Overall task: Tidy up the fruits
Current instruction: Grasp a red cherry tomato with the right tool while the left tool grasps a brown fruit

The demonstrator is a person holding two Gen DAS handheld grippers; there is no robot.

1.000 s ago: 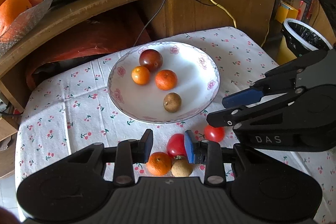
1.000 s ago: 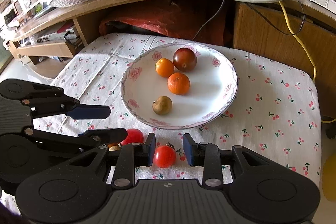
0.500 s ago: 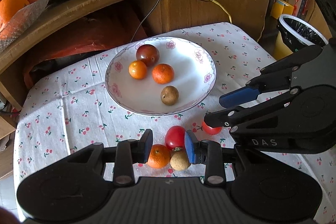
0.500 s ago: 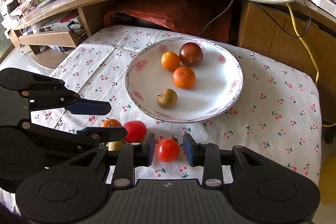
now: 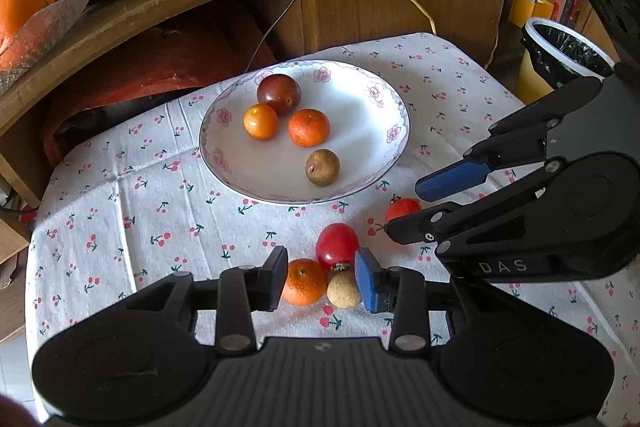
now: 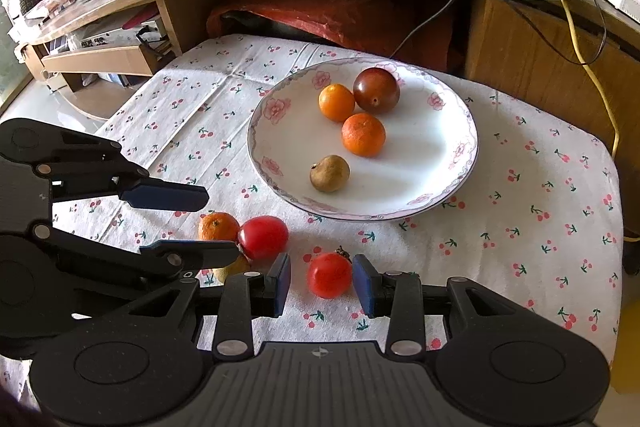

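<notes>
The left gripper (image 5: pixel 321 277) is spread open low over the cloth-covered worktop (image 5: pixel 120 211), with a small mandarin (image 5: pixel 304 281) and a tan longan (image 5: pixel 343 289) lying between its fingers. The mandarin sits just beside the left finger and the longan just beside the blue-padded right finger; whether either pad touches the fruit cannot be told. A red tomato (image 5: pixel 337 243) lies just beyond the fingertips, touching or nearly touching both of these fruits.

The right gripper (image 6: pixel 321 281) is also open, and a smaller red tomato (image 6: pixel 329 275) lies on the worktop between its blue pads, closer to the right pad, with a visible gap on the left side. In the left wrist view, this tomato (image 5: pixel 402 209) is partly hidden behind the right gripper's lower finger.

Farther back on the worktop stands a floral-rimmed white plate (image 5: pixel 384 115). It holds a dark purple-red tomato (image 5: pixel 279 94), a small orange citrus (image 5: pixel 261 121), a mandarin (image 5: pixel 309 127) and a brown longan (image 5: pixel 322 167), the last lying apart near the plate's front edge.
</notes>
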